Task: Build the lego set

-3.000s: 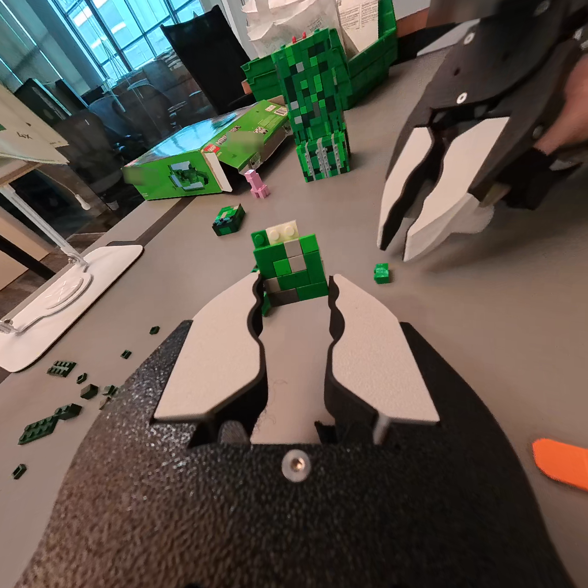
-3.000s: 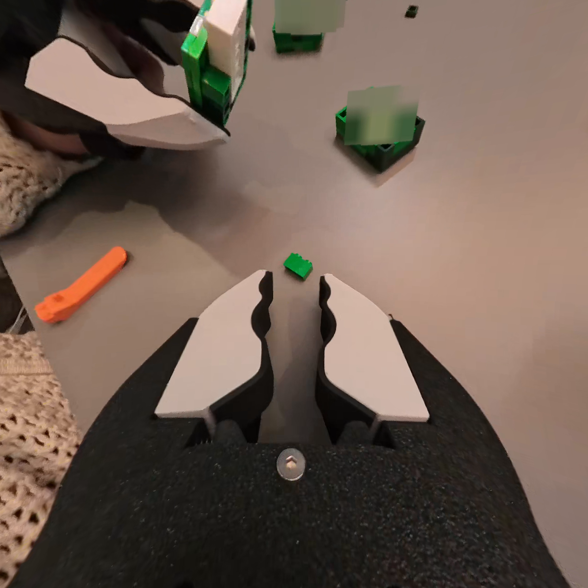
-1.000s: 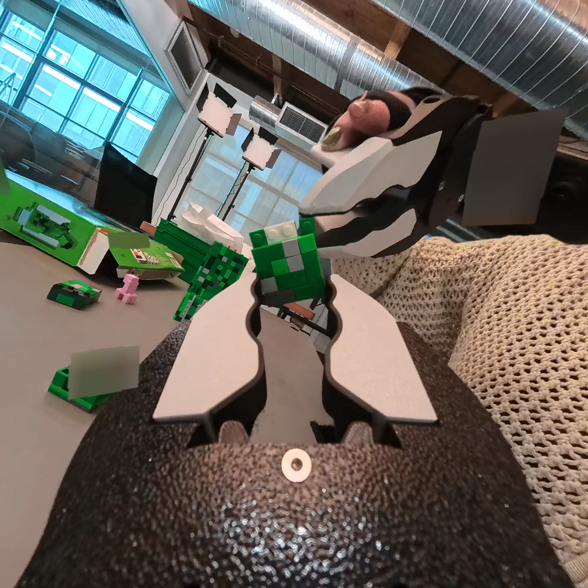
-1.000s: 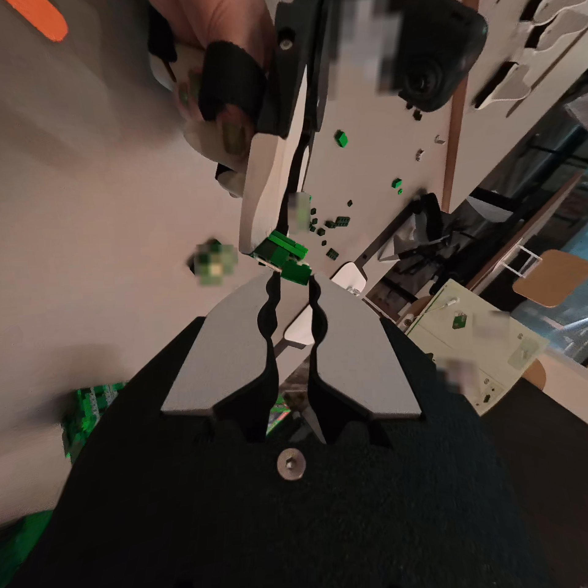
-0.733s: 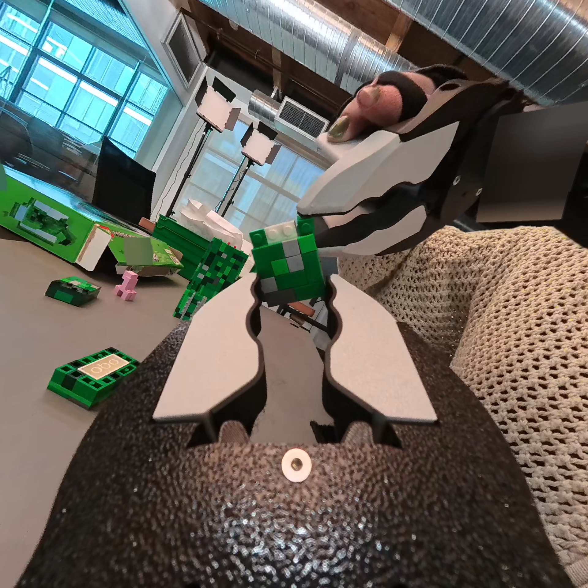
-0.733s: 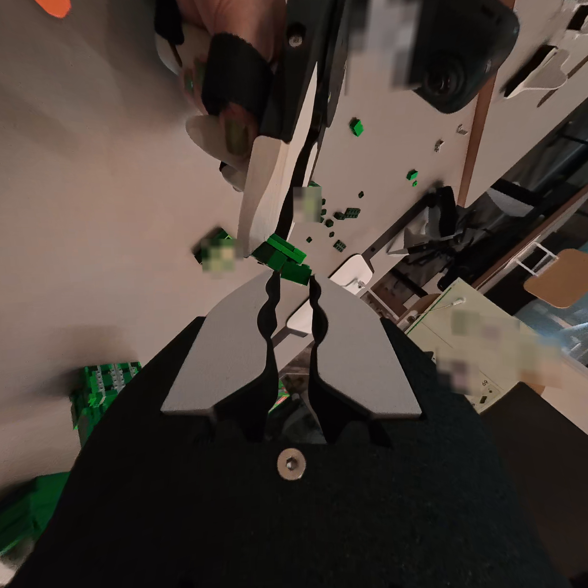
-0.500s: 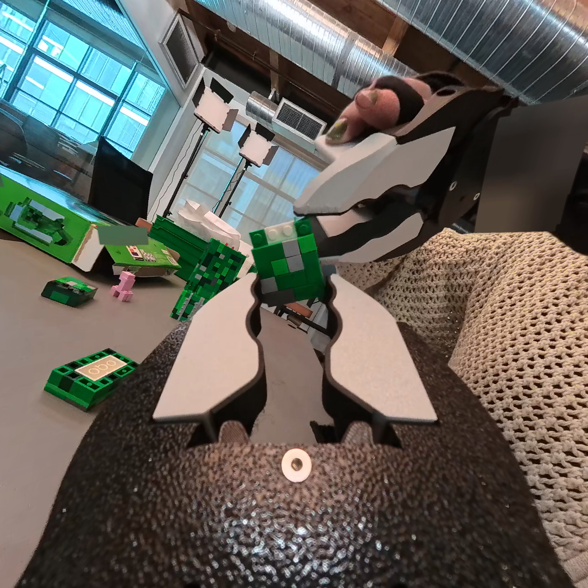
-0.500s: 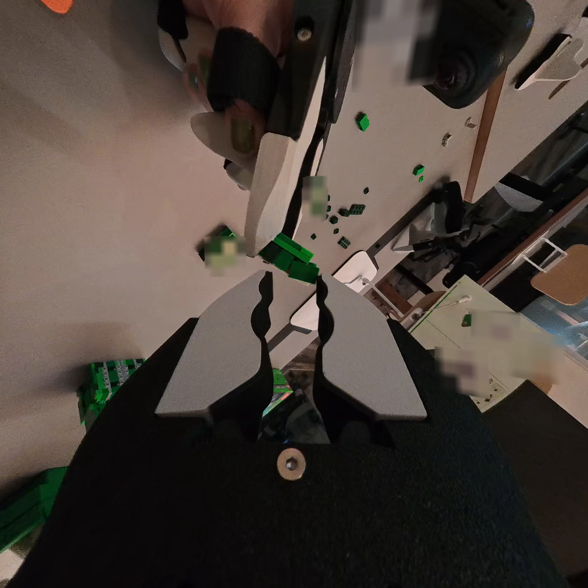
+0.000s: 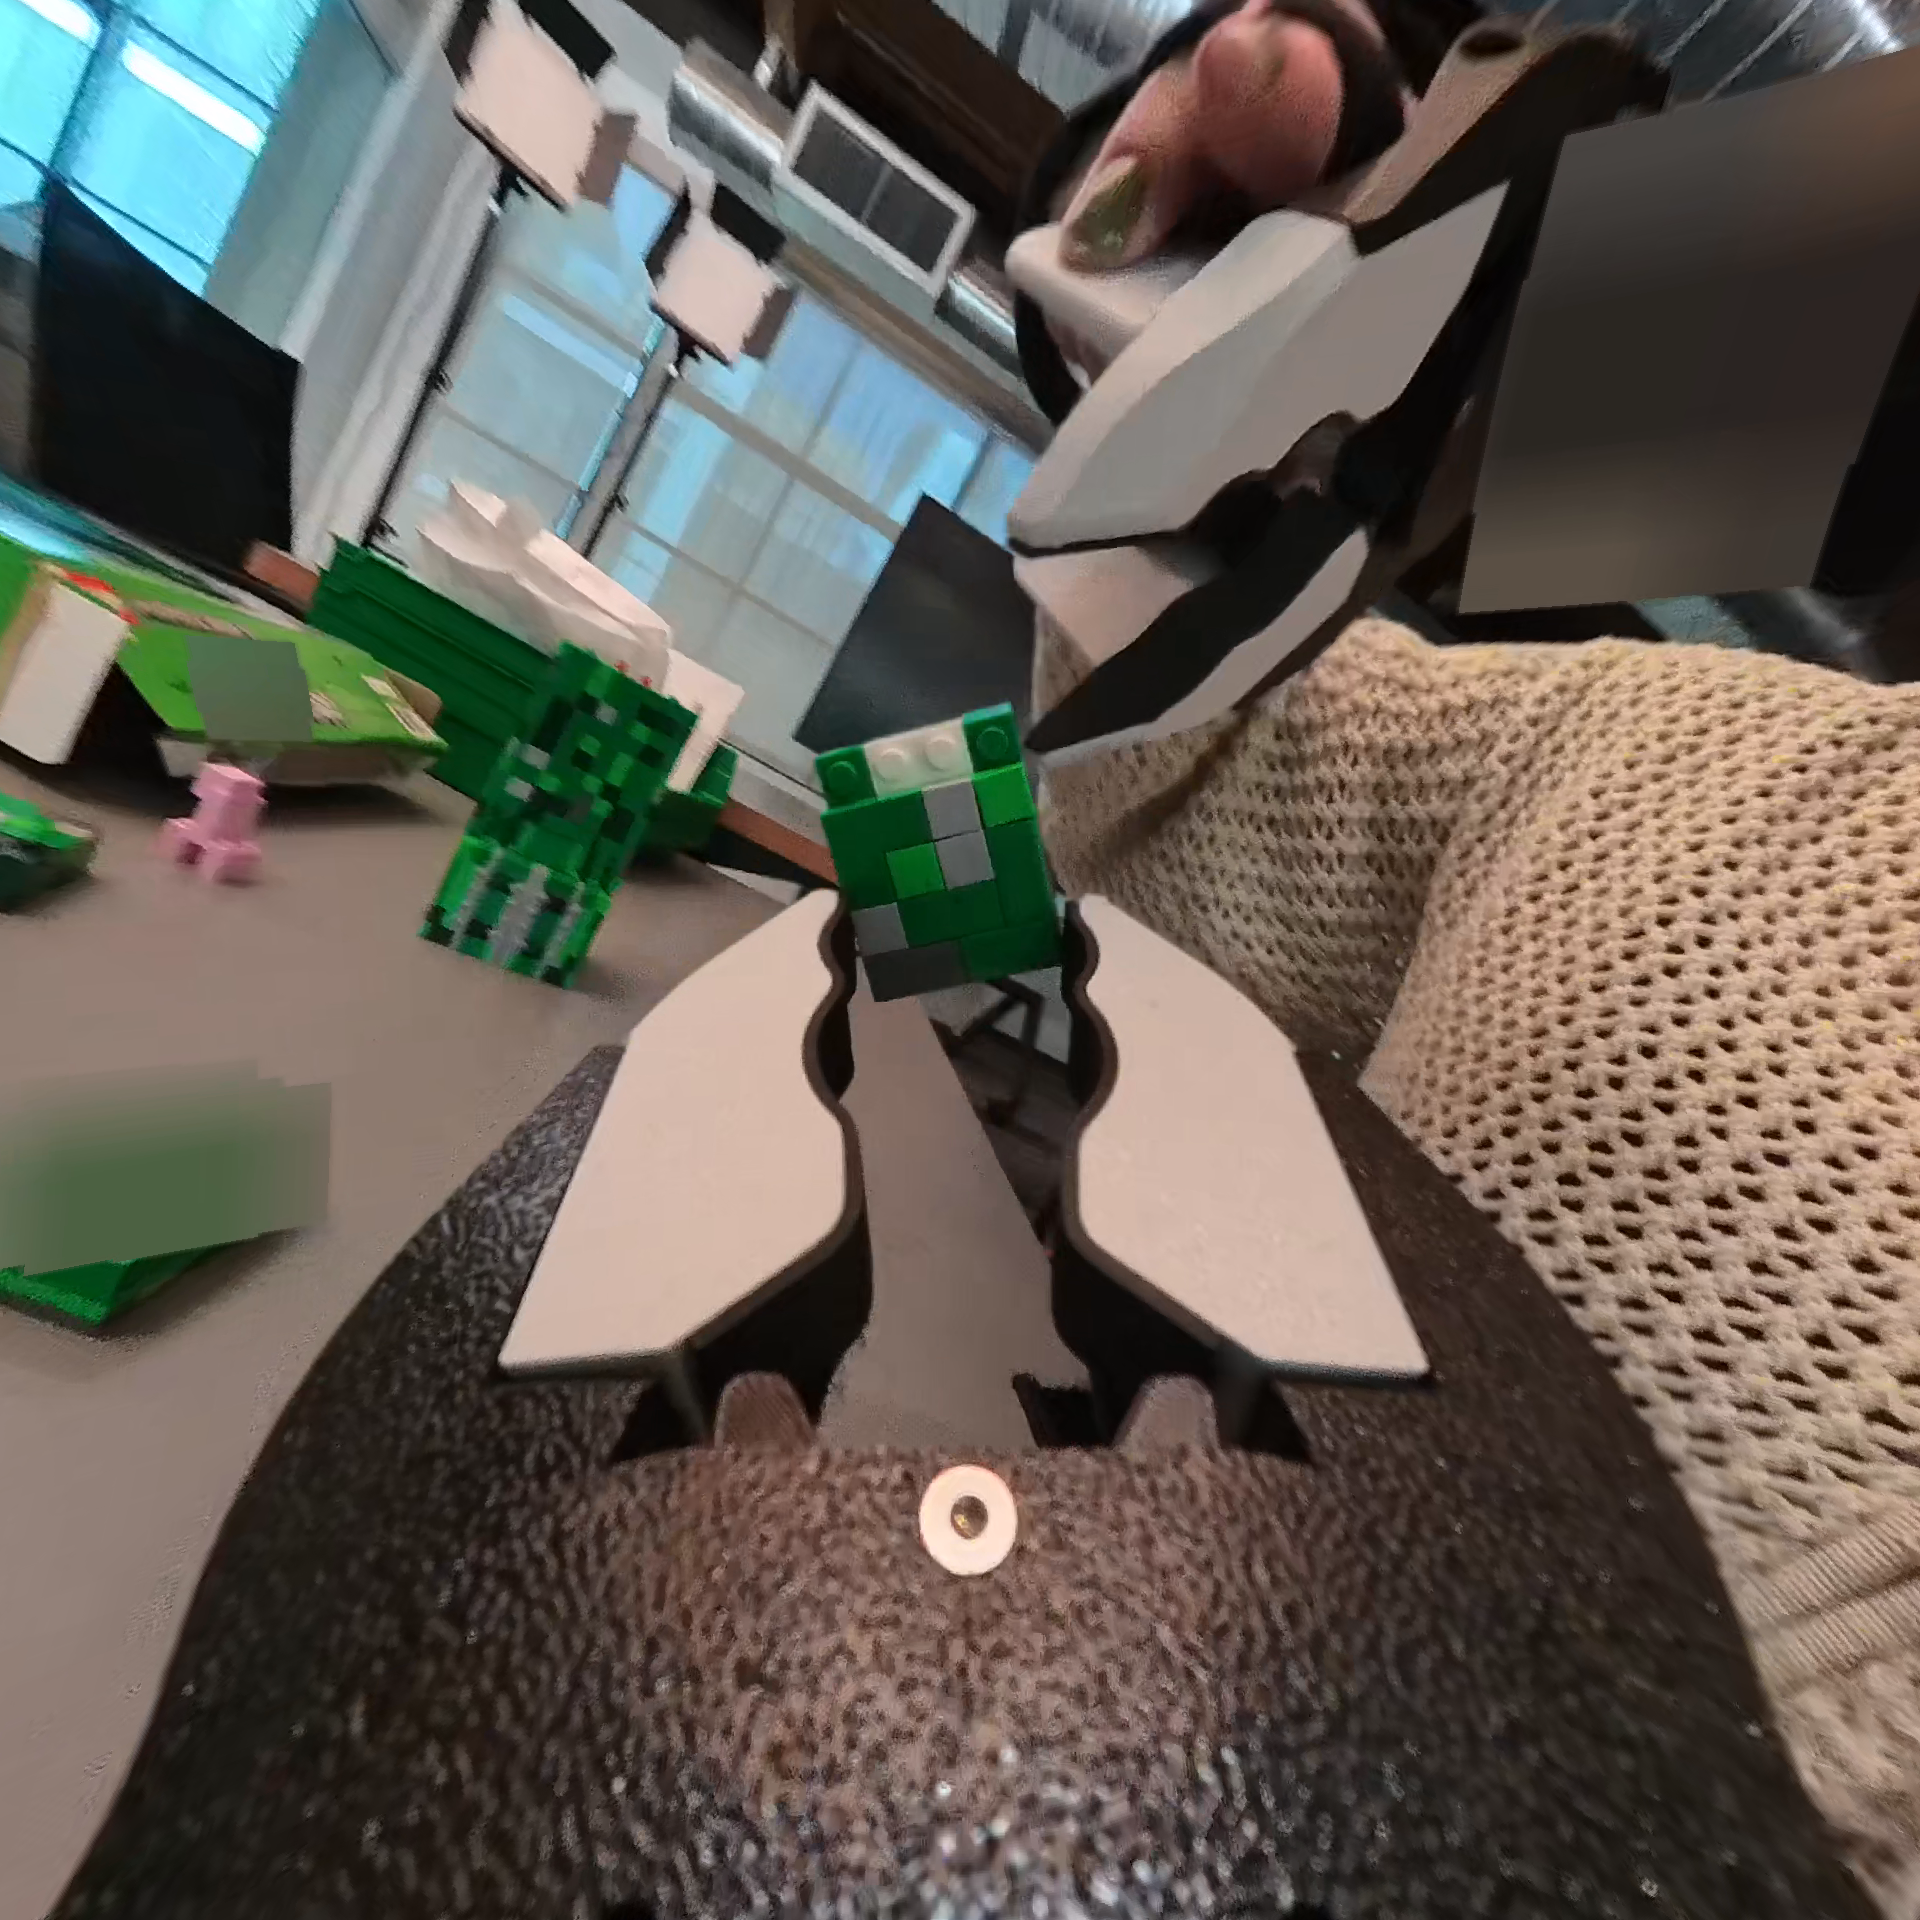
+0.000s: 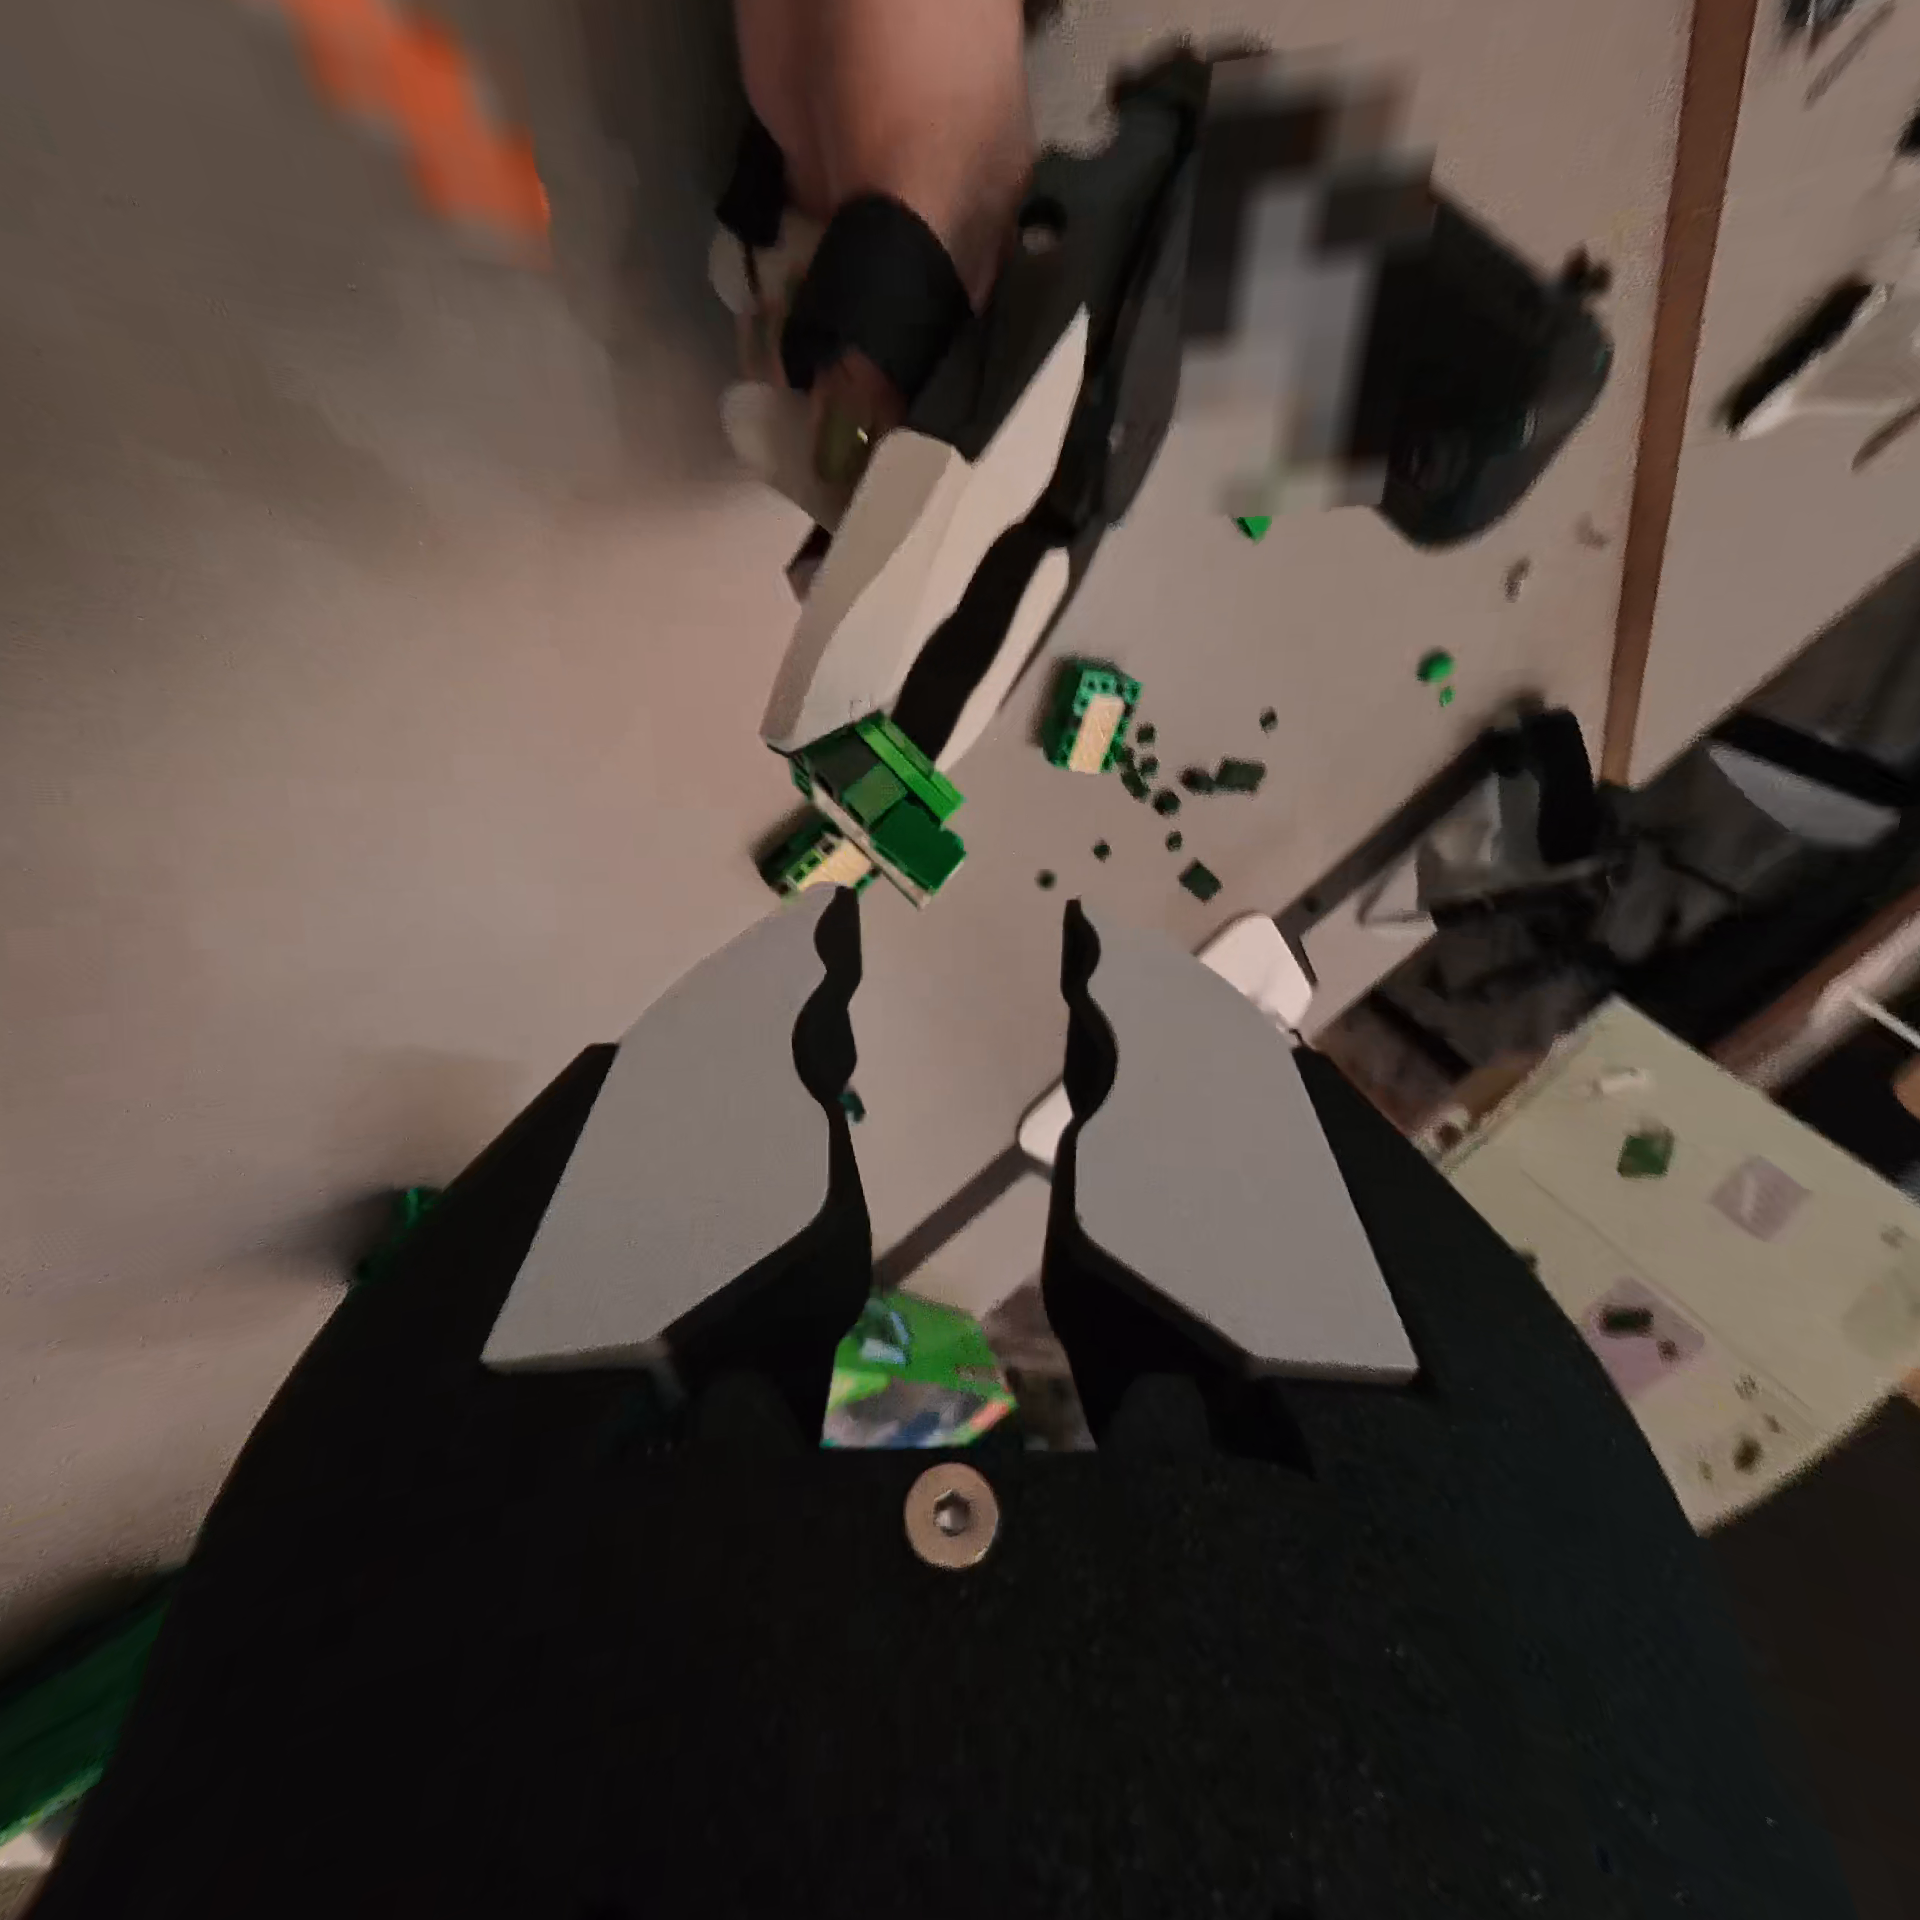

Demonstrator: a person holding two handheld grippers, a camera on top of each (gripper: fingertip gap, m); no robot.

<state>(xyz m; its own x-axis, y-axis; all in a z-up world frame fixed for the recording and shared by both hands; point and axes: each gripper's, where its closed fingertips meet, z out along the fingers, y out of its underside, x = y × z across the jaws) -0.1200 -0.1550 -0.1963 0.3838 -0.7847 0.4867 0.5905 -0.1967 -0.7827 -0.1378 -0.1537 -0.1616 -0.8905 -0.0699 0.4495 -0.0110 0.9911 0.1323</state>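
Observation:
My left gripper [image 9: 956, 930] is shut on a small green, grey and white lego block [image 9: 940, 868] and holds it up in the air. My right gripper [image 10: 956, 906] is open and empty, a short way from the block. In the left wrist view the right gripper [image 9: 1031, 636] hangs open just above and to the right of the block. In the right wrist view the left gripper [image 10: 883, 743] points down at me with the block [image 10: 883, 810] between its fingertips. The view is blurred.
On the grey table [image 9: 312, 1018] stand a tall green lego figure [image 9: 566, 831], a pink pig figure [image 9: 213, 826] and a green set box [image 9: 343, 696]. Small green builds [image 10: 1091, 717], loose dark pieces [image 10: 1174, 790] and an orange tool [image 10: 457, 135] lie on it. A knitted sleeve [image 9: 1558, 1039] is at right. Some 4 cm of space lies between my two pairs of fingers. The tall green lego figure [image 9: 566, 831] is about 30 cm from both grippers' fingertips.
My right gripper was shut on a small green brick against the block. It has opened and drawn back, and the brick stays on the block. My left gripper still holds the block.

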